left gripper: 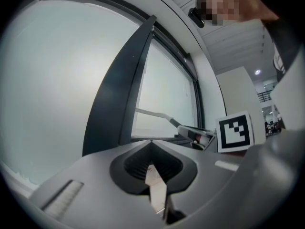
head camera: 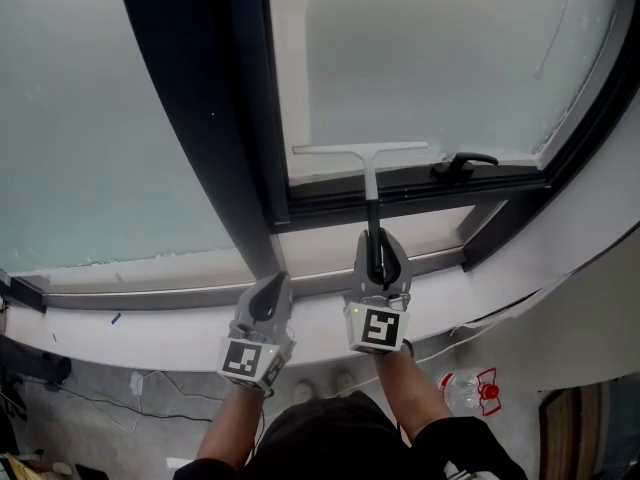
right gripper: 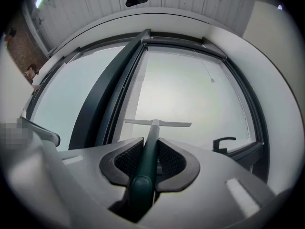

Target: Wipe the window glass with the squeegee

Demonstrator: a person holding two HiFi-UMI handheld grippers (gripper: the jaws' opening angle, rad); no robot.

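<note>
The head view looks steeply down from behind the left gripper (head camera: 268, 290) and right gripper (head camera: 378, 258), window glass (head camera: 430, 58) filling the frame's upper half. Each gripper view rides close behind its jaws, facing that glass; all three share the squeegee (head camera: 360, 151).

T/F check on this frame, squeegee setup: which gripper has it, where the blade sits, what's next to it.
1. The right gripper is clamped on the squeegee handle. True.
2. The left gripper also grips the squeegee. False: it sits apart, to the squeegee's left, with its jaws together.
3. The blade is in front of the left pane. False: it is in front of the right pane, near the pane's lower edge.
4. A black window handle lies to the right of the blade. True.
5. In the head view the blade runs vertically. False: it runs roughly horizontally, across the top of the handle.
</note>
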